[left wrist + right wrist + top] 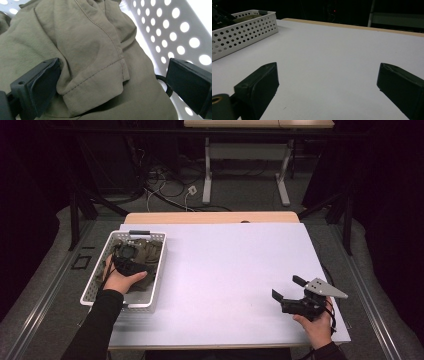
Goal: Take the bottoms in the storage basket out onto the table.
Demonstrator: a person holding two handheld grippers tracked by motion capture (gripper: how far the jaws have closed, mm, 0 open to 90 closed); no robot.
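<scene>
An olive-green garment lies crumpled in a white perforated basket at the table's left. My left gripper is down inside the basket, open, its jaws wide apart on either side of a hemmed fold of the garment. The left jaw presses against the cloth; the right jaw stands near the basket wall. My right gripper is open near the table's front right corner, low over the bare white surface, with nothing between its jaws.
The white table top stretches between the basket and the right gripper. In the right gripper view the basket stands at far left. A wooden strip edges the far side; cables and desk legs lie beyond on the floor.
</scene>
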